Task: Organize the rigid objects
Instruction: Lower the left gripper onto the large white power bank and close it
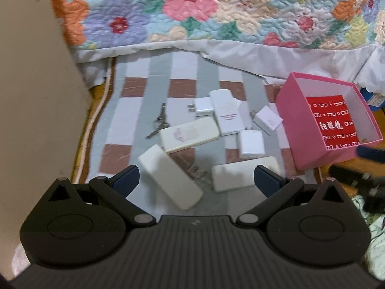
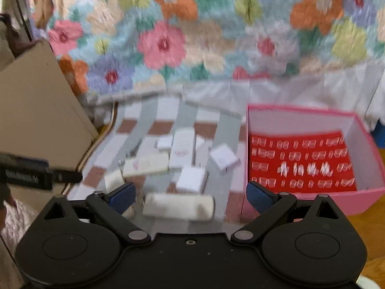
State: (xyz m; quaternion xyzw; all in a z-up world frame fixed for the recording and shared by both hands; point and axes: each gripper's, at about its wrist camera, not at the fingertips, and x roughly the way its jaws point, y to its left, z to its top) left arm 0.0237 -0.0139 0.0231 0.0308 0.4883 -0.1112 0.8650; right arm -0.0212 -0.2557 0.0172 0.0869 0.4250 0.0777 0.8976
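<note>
Checked mat on floor beside floral quilt, beige cabinet.

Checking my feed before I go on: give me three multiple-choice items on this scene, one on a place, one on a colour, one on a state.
1. Where does the pink box stand relative to the white devices?
A. to their right
B. to their left
C. on top of them

2. What colour is the printed liner in the box?
A. blue
B. red
C. yellow

3. How does the left gripper stand?
A. shut on the keys
B. shut on a charger
C. open, holding nothing

Key: 1 A, both wrist views show the box right of the pile. 2 B, the liner is red with white print. 3 C, its fingers are spread wide above the cream remote, and the keys lie untouched.
</note>
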